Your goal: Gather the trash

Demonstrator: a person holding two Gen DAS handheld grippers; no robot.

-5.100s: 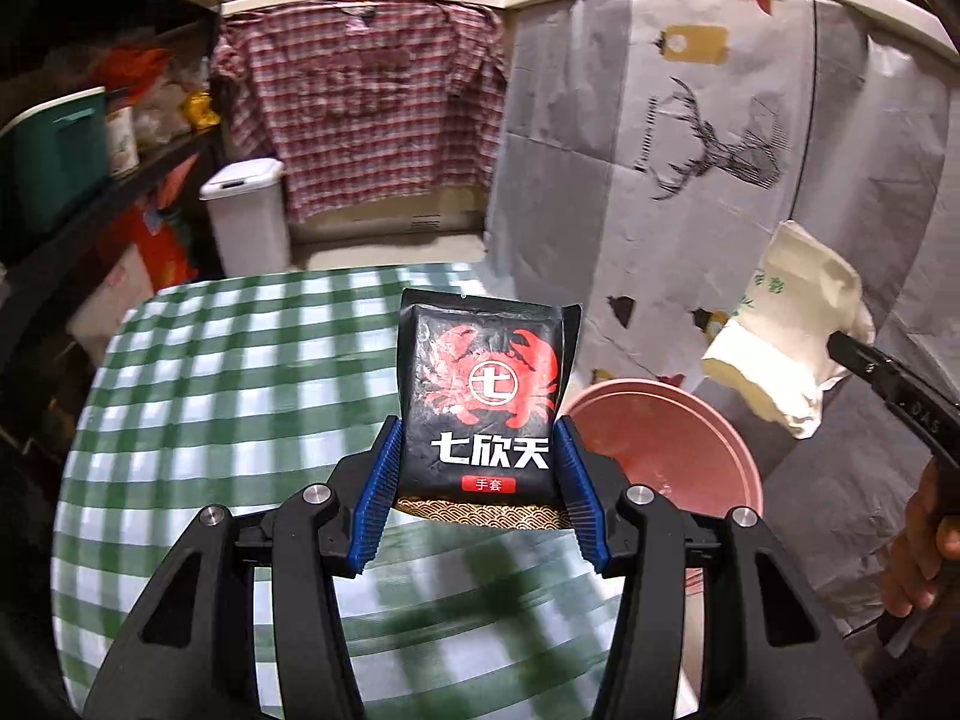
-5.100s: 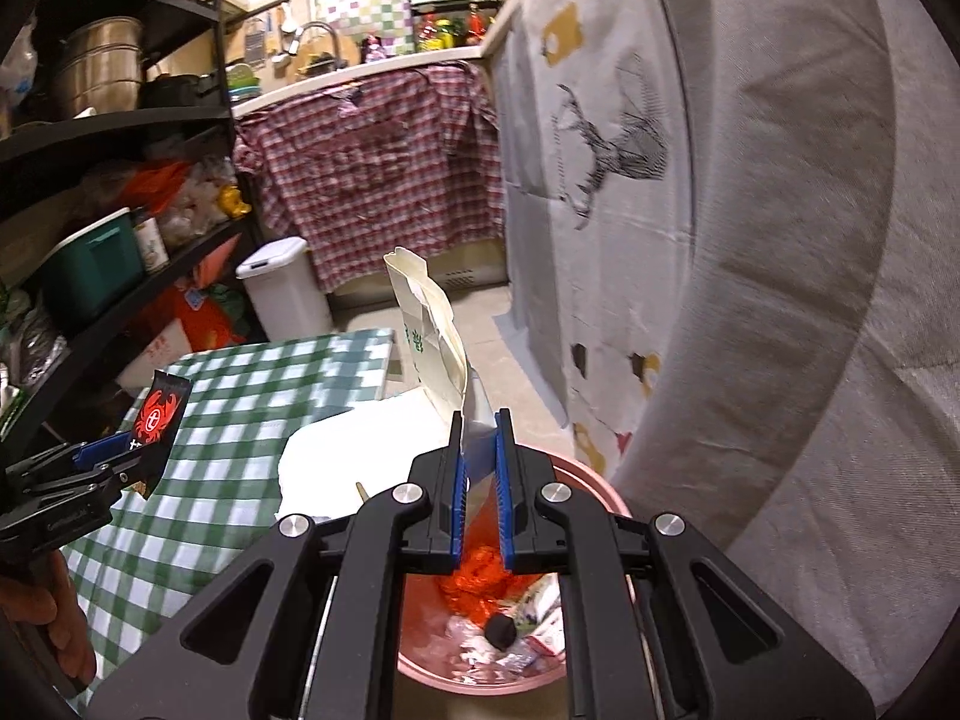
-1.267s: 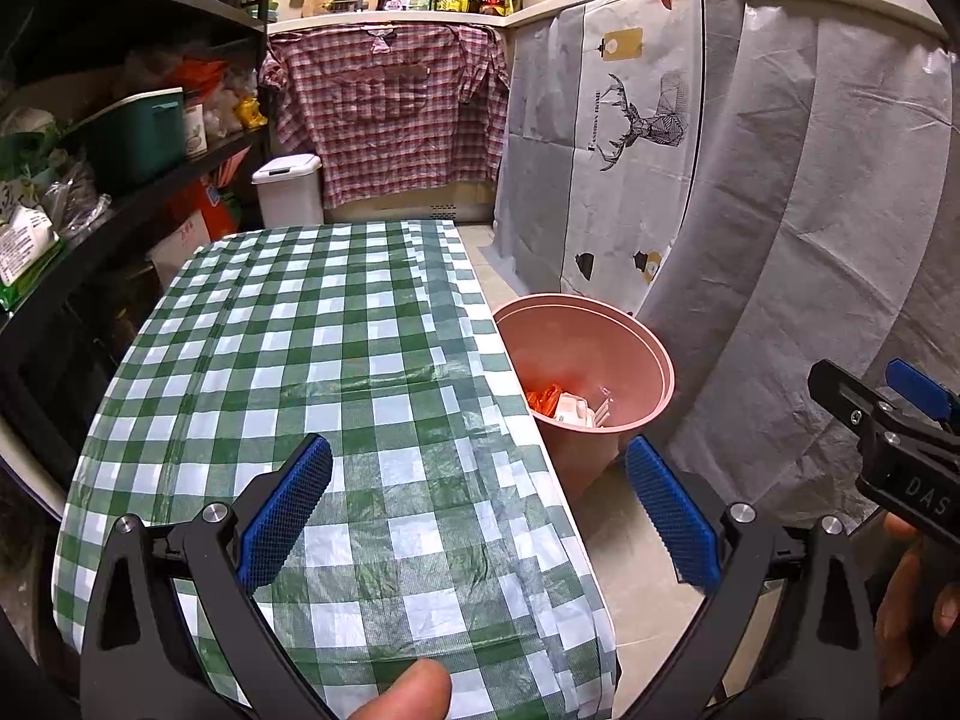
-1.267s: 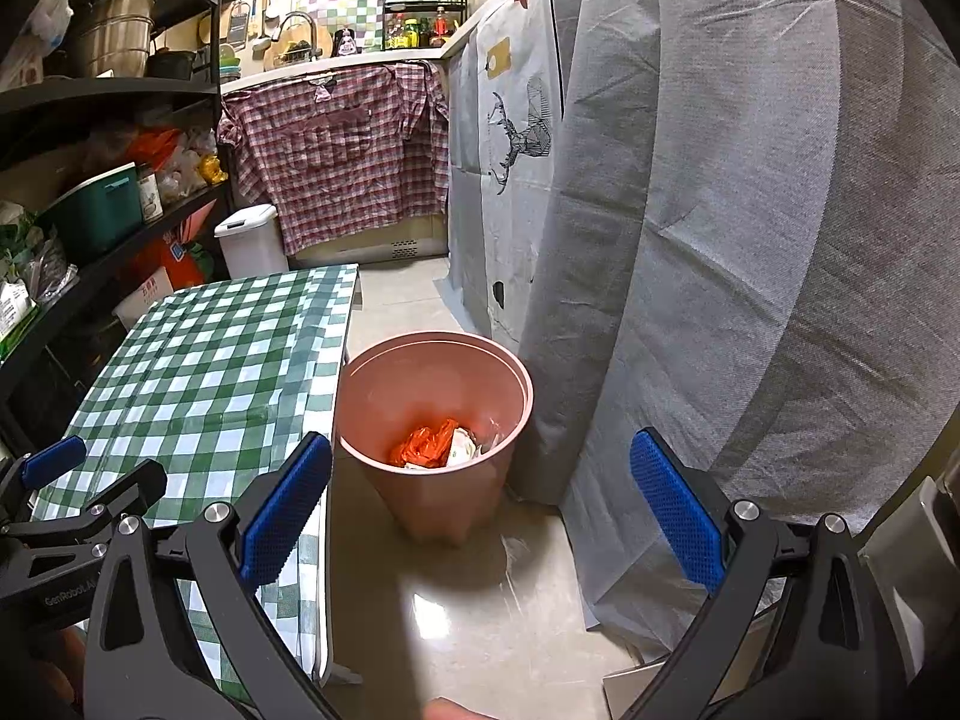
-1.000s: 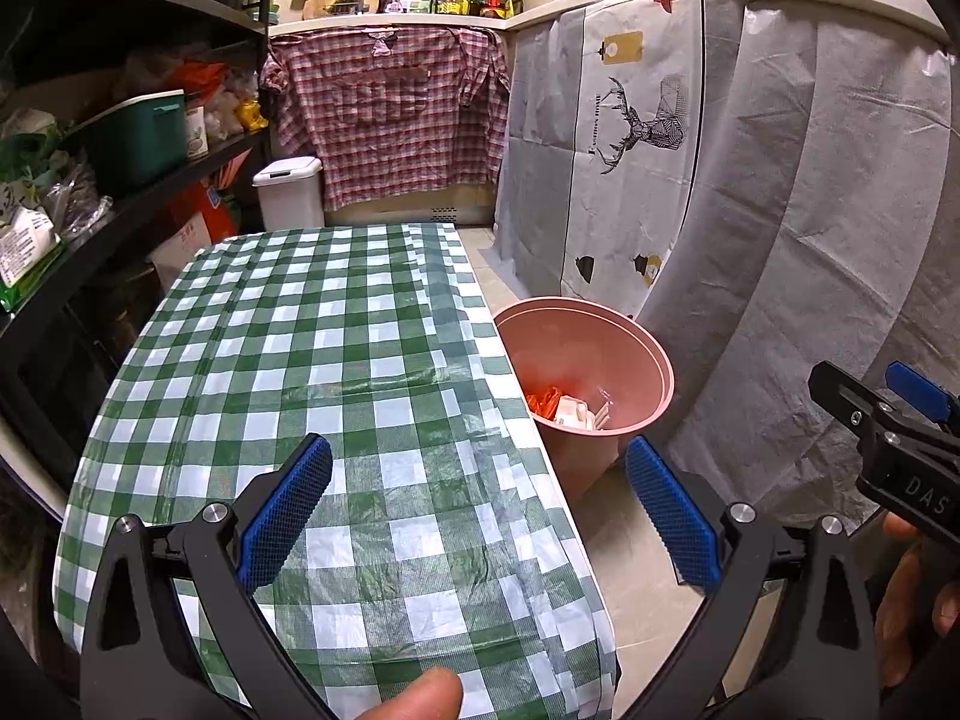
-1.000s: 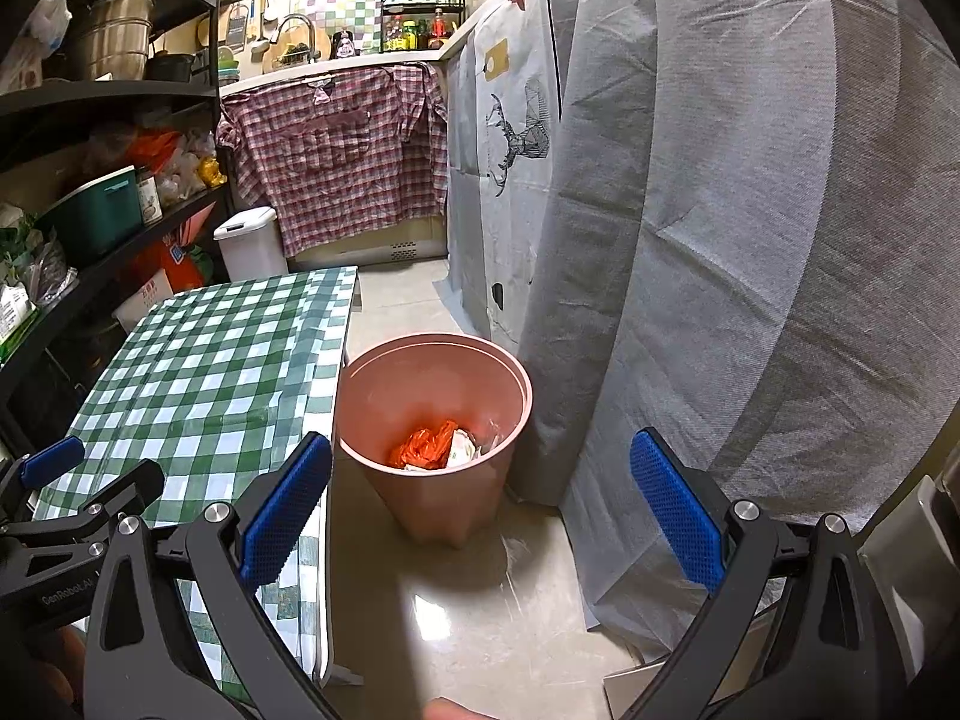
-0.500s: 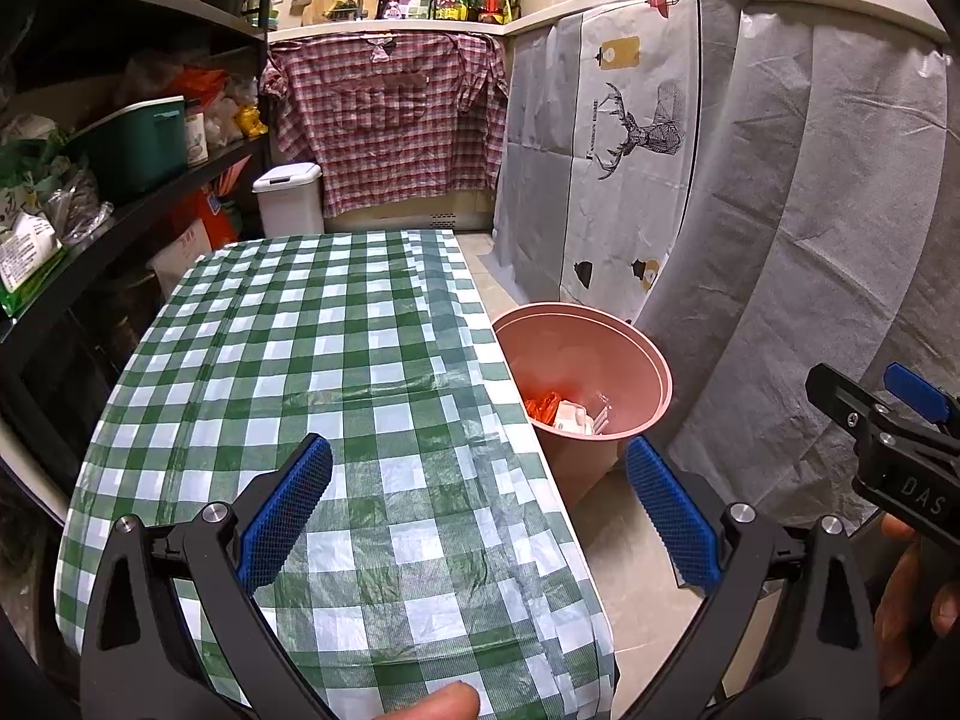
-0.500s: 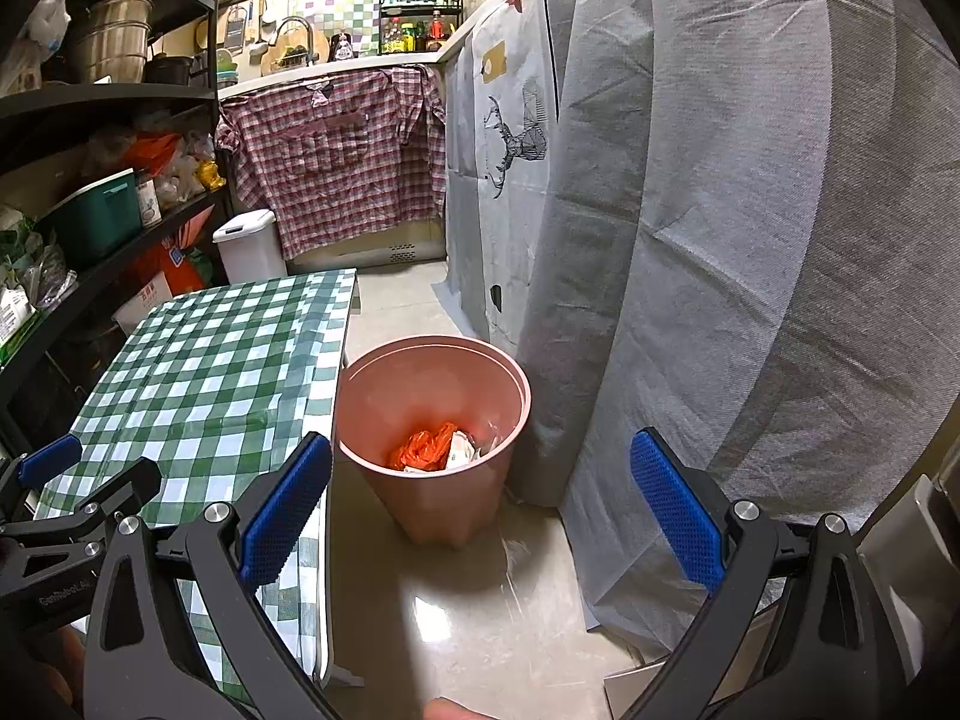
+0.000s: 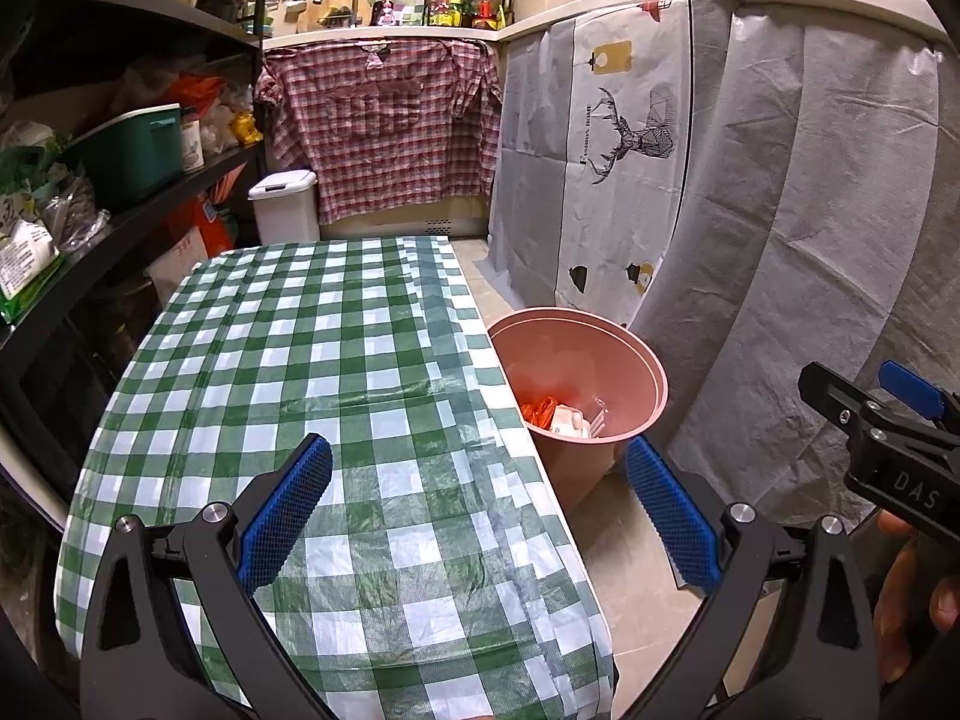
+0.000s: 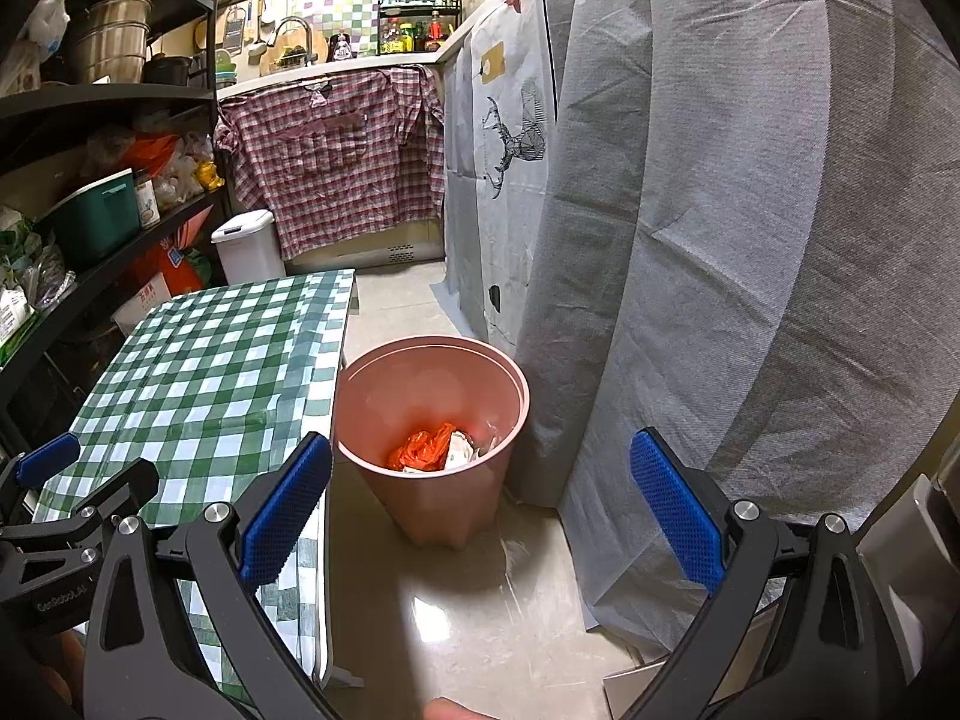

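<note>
— What's the left tool [image 9: 477, 510] doing?

— Its blue-padded fingers [image 9: 282, 507] are spread wide with nothing between them. It hangs over the near end of the counter [image 9: 312, 360], the one under the green-and-white checked cloth.

— And the right tool [image 10: 480, 504]?

— Same story: fingers [image 10: 675, 510] far apart, empty. It's held above the tiled floor [image 10: 480, 612], pointing toward the pink trash bin [image 10: 498, 378]. From the left wrist view you can see it off to the side with a hand [image 9: 912, 588] wrapped round its grip.

— Where's the trash?

— Down in the bin. There's a crumpled orange plastic bag [image 10: 423, 447] at the bottom, with white paper scraps [image 10: 459, 450] just beside it. The bin stands on the floor, just off the counter's right edge, between it and the grey curtain [image 10: 720, 240].

— Anything beyond that?

— A red plaid shirt [image 9: 381, 132] hanging at the far end, a white lidded bin [image 9: 283, 207] below it, and dark shelves [image 9: 120, 204] crowded with bags along the left wall.
</note>
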